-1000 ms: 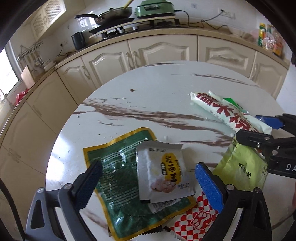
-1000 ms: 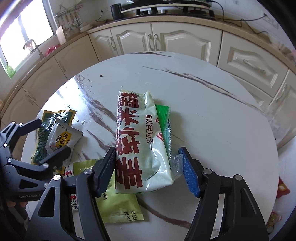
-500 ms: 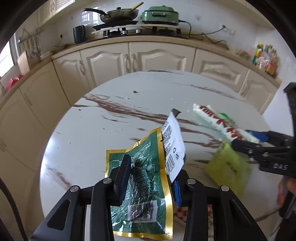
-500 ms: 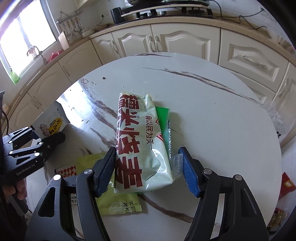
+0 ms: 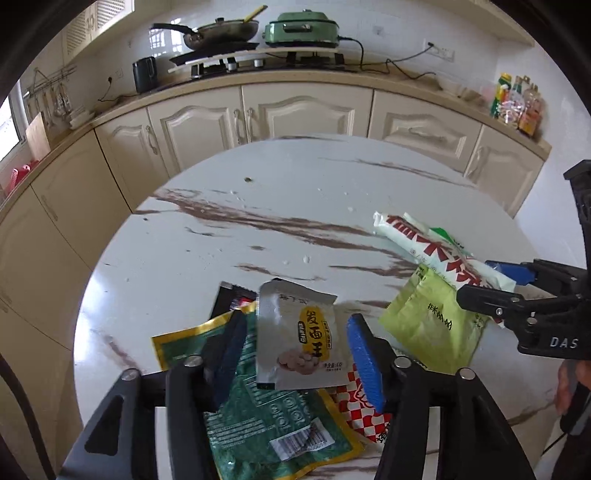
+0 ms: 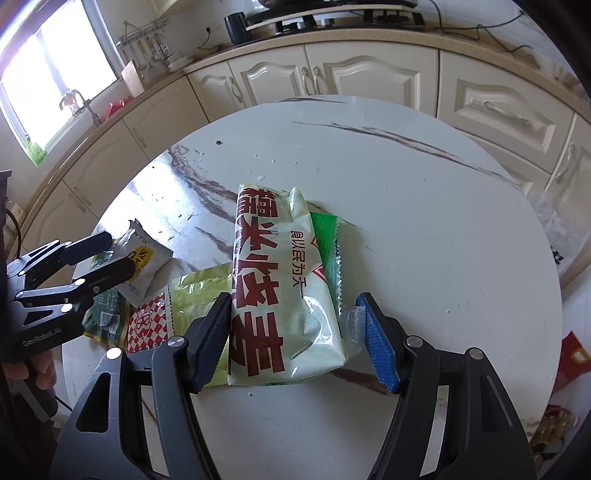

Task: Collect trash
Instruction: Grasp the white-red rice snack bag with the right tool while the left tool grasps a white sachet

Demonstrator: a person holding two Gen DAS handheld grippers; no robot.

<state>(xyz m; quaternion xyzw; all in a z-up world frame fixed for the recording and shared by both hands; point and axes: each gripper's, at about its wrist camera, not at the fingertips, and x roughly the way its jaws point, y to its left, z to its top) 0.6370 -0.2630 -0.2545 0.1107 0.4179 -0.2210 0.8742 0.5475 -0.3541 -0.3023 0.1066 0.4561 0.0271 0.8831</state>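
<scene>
My left gripper (image 5: 295, 350) is open over a pile of wrappers at the near left of the round marble table (image 5: 295, 192). A white sachet with a yellow label (image 5: 303, 336) lies between its fingers on a dark green packet (image 5: 266, 413). A red-checked wrapper (image 5: 358, 410) and a lime-green packet (image 5: 432, 321) lie beside them. My right gripper (image 6: 295, 332) is open, its fingers on either side of a long pale bag with red characters (image 6: 277, 280). A green wrapper (image 6: 327, 240) lies under that bag.
Cream cabinets and a counter curve behind the table, with a stove, pan and green cooker (image 5: 301, 29). Bottles (image 5: 517, 107) stand at the counter's right end. A black wrapper edge (image 5: 231, 295) shows behind the green packet. Red wrappers (image 6: 572, 354) lie on the floor to the right.
My left gripper shut on the green packet and sachet and lifted them, then opened; both lie on the table again. The right gripper stayed open around the long bag.
</scene>
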